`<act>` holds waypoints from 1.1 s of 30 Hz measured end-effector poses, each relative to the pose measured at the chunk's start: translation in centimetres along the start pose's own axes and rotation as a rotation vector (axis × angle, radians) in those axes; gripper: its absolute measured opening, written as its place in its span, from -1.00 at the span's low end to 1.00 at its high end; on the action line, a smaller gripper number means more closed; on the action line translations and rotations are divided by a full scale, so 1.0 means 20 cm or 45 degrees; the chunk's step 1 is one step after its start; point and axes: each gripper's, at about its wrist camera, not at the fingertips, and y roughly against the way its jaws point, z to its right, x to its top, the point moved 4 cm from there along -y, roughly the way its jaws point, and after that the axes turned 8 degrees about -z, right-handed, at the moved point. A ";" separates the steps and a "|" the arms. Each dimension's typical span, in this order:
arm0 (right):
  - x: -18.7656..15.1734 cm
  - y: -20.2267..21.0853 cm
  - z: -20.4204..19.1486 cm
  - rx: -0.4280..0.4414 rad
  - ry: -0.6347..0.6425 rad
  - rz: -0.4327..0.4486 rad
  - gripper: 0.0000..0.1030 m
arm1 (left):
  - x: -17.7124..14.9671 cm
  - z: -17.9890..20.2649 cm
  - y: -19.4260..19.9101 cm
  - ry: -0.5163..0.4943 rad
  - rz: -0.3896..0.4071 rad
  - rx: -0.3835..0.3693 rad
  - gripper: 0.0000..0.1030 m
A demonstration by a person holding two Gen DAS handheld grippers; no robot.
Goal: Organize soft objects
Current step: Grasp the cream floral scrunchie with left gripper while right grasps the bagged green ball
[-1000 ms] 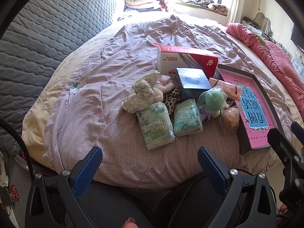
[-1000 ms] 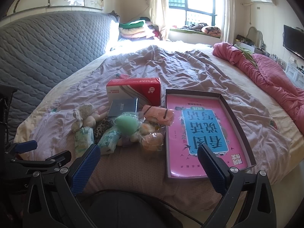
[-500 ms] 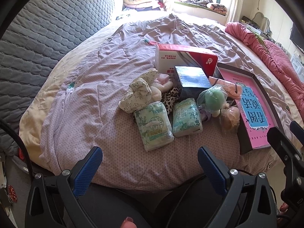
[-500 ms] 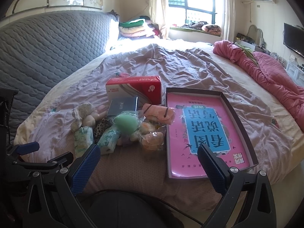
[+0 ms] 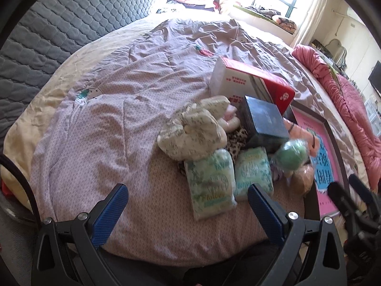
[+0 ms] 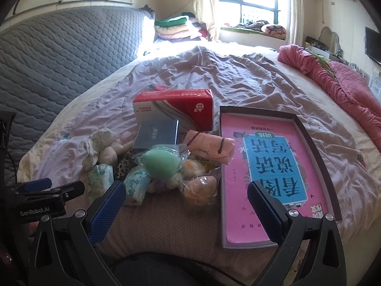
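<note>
A heap of soft things lies on the bed: two green-printed tissue packs (image 5: 209, 186) (image 5: 253, 172), a floral cloth bundle (image 5: 194, 131), a bagged green sponge (image 6: 159, 162), a peach puff in plastic (image 6: 200, 187) and a pink rolled cloth (image 6: 210, 146). An open shallow box with a pink book (image 6: 273, 166) lies right of the heap. My left gripper (image 5: 185, 211) is open and empty, just short of the tissue packs. My right gripper (image 6: 185, 205) is open and empty, in front of the heap and the box.
A red and white carton (image 6: 173, 112) and a dark blue box (image 6: 157, 134) stand behind the heap. A grey quilted headboard (image 6: 59, 54) is at the left, a pink quilt (image 6: 333, 83) at the right. The left gripper shows in the right wrist view (image 6: 40, 197).
The left gripper has moved forward and to the left, closer to the tissue packs. The right gripper has edged slightly closer to the heap. Both stay open.
</note>
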 end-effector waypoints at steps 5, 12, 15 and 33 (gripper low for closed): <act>0.04 -0.14 -0.10 -0.018 0.098 -0.037 0.99 | 0.13 -0.05 -0.09 0.031 -0.017 -0.034 0.96; 0.09 -0.26 -0.14 -0.055 0.129 -0.043 0.98 | 0.24 -0.06 -0.19 0.041 -0.037 -0.101 0.77; 0.12 -0.31 -0.12 -0.088 0.114 -0.049 0.98 | 0.26 -0.06 -0.24 0.049 -0.057 -0.132 0.50; 0.14 -0.37 -0.09 -0.043 0.059 -0.051 -0.06 | 0.28 -0.04 -0.22 0.036 -0.006 -0.332 -0.69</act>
